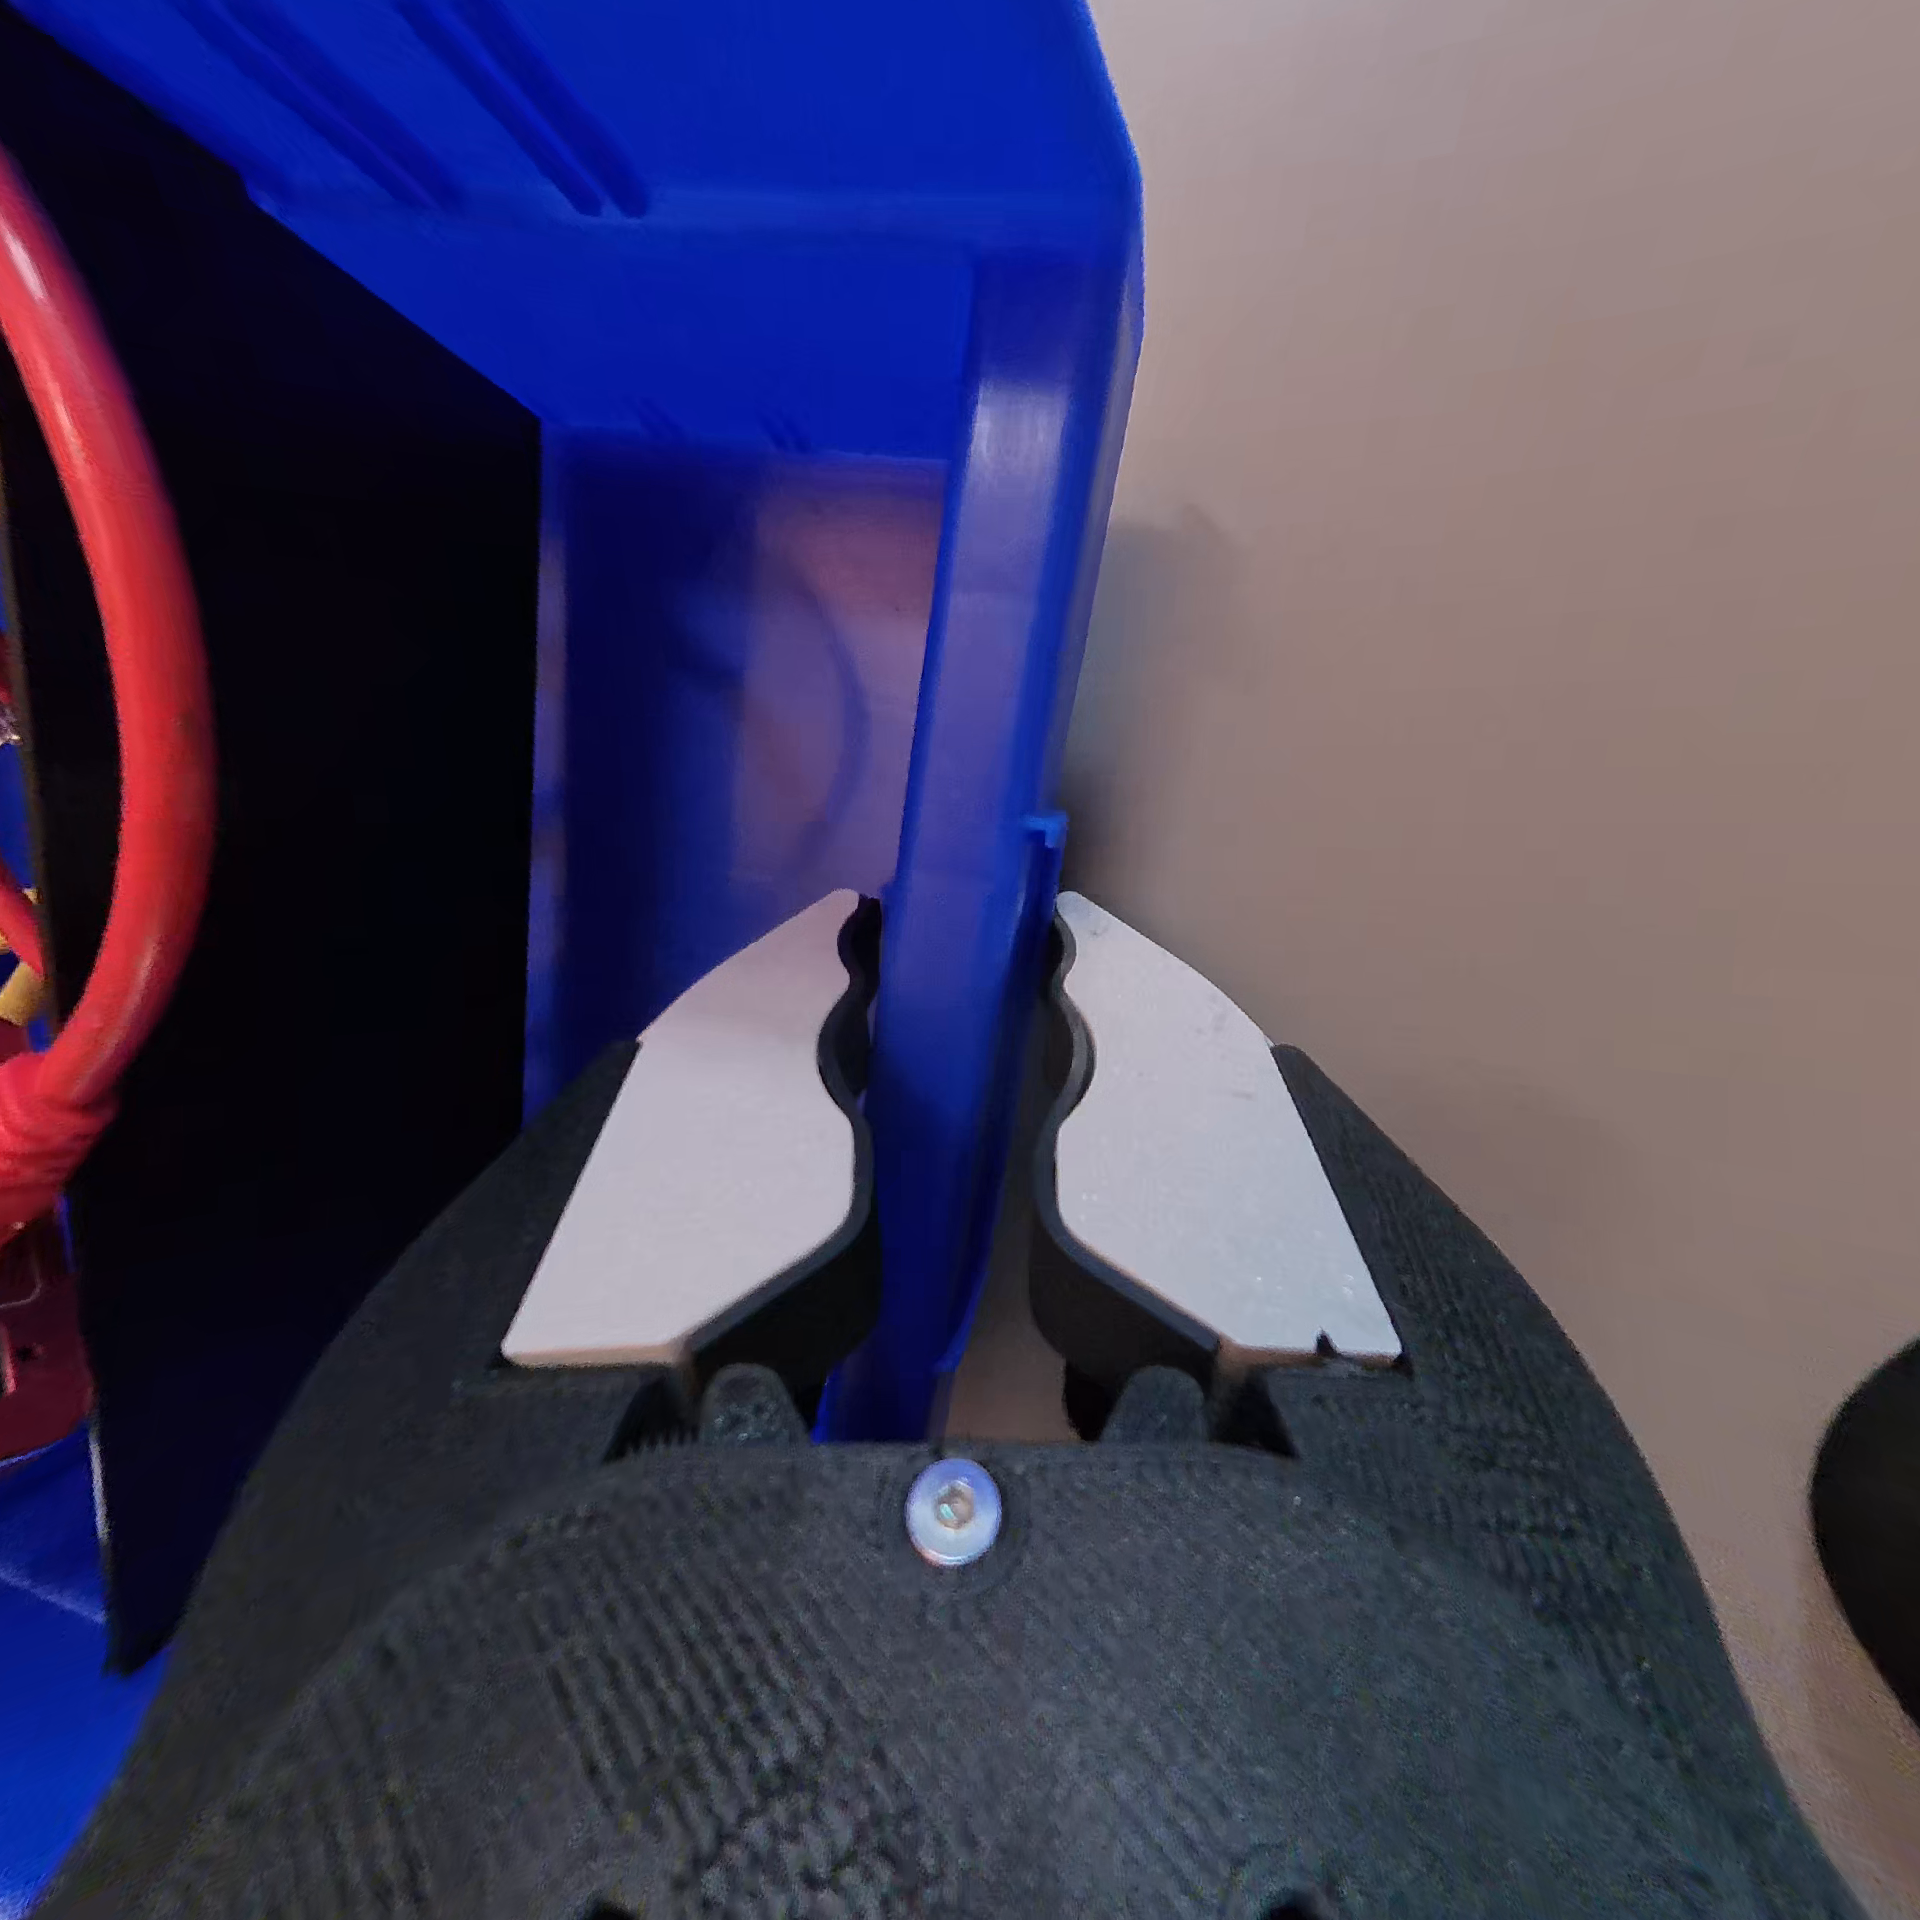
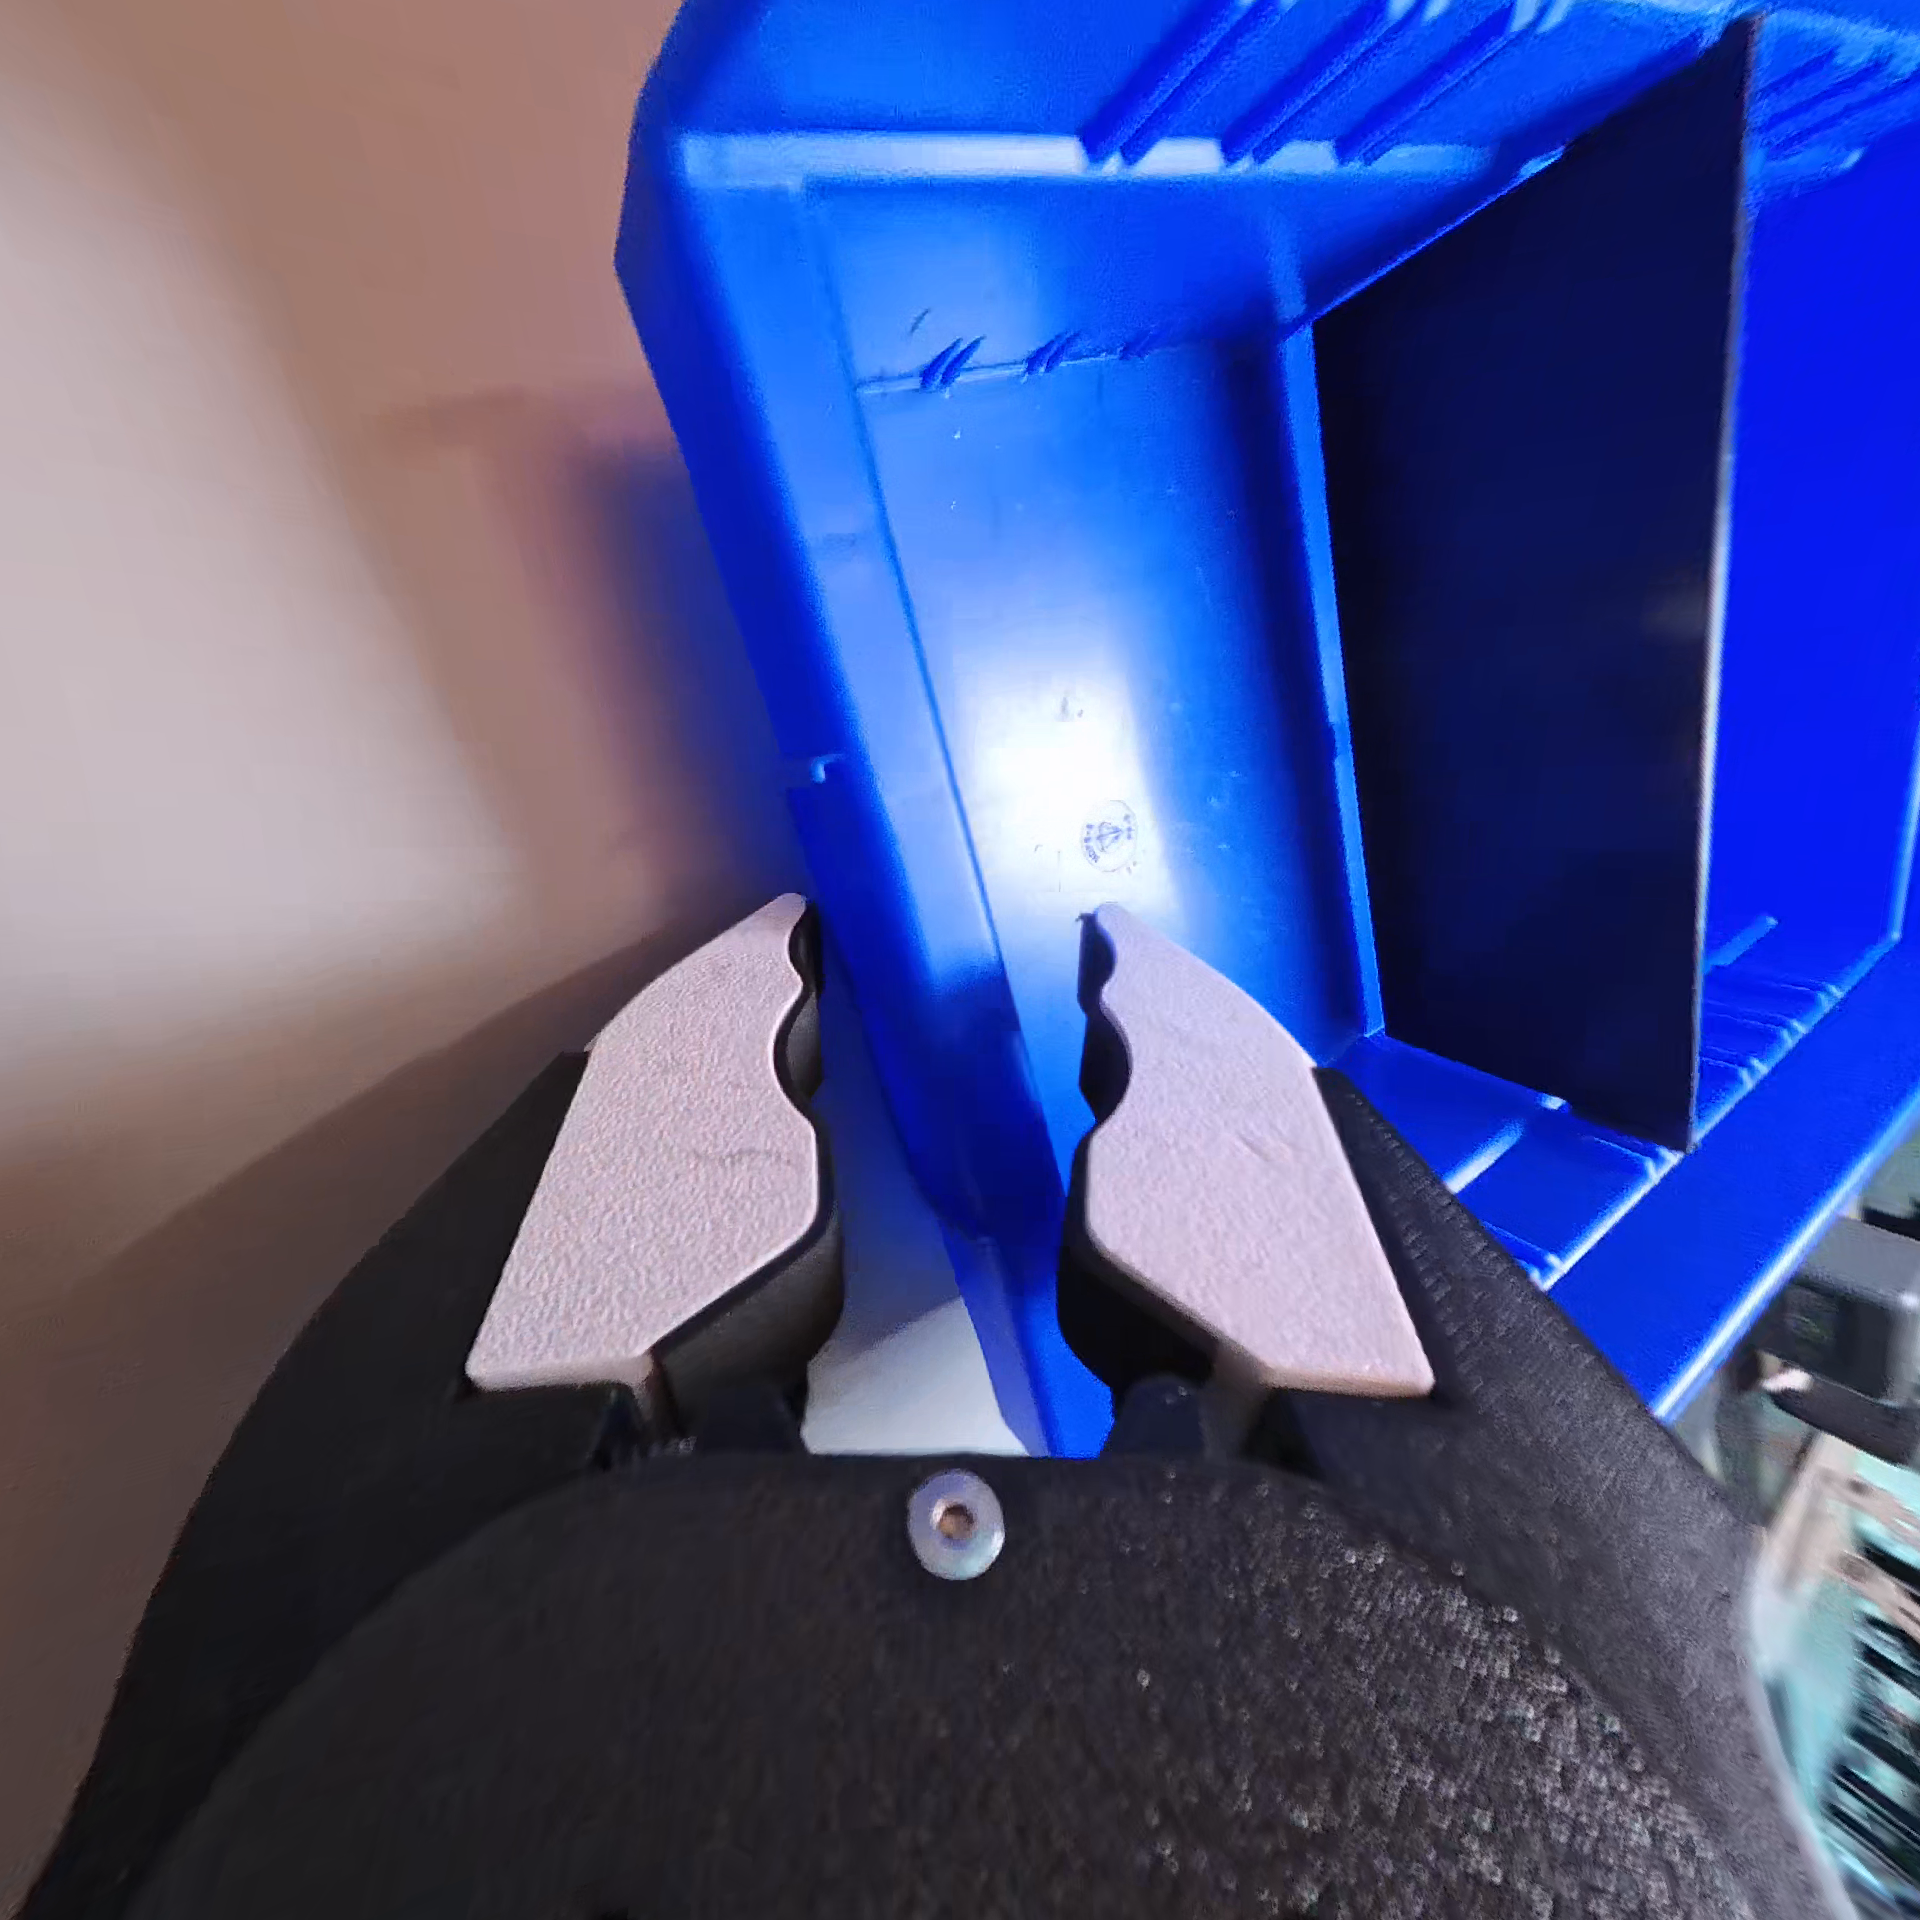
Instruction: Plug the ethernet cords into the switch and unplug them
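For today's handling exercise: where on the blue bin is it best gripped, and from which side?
Grip the blue bin by its thin end walls, one claw straddling each rim, one finger inside and one outside. The left claw and right claw already sit this way; the upright rims are narrow enough to fit between the fingers.

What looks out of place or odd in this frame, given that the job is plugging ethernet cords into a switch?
Both grippers grip the blue bin, not a cord. The left gripper clamps one wall of the blue bin; the right gripper straddles another wall, contact unclear. A coiled red cable sits untouched inside. No switch is clearly visible.
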{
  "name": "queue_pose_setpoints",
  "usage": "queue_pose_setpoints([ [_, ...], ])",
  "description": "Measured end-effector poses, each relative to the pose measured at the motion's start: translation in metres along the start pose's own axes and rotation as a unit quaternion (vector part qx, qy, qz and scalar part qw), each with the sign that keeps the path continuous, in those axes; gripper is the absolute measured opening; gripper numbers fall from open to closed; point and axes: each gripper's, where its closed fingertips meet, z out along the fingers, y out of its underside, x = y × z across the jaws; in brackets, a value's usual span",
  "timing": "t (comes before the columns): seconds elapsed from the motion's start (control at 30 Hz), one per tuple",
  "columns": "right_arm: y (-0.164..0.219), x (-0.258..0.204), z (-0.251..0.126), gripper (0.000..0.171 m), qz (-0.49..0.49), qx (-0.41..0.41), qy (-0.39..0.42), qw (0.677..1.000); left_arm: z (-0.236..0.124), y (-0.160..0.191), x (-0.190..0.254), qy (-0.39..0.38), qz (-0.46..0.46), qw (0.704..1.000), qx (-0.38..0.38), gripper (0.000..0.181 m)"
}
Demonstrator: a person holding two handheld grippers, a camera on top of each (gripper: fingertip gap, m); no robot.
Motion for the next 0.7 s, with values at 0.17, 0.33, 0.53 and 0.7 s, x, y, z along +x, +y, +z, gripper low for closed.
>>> queue_pose_setpoints([
  [0.17,-0.046,0.004,-0.051,0.047,0.123,0.184,-0.026,0.975,0.001,-0.006,-0.019,-0.026,-0.006,0.999,0.028,0.040],
  [0.33,-0.077,0.000,-0.101,0.046,0.192,0.336,-0.015,0.922,-0.038,-0.033,-0.020,-0.030,-0.052,0.984,0.167,0.041],
  [0.53,-0.100,-0.018,-0.110,0.045,0.200,0.398,-0.014,0.895,-0.135,-0.048,-0.068,-0.085,-0.142,0.917,0.362,0.038],
  [0.7,-0.108,-0.035,-0.099,0.044,0.185,0.396,-0.032,0.899,-0.260,-0.042,-0.119,-0.156,-0.201,0.772,0.583,0.010],
])
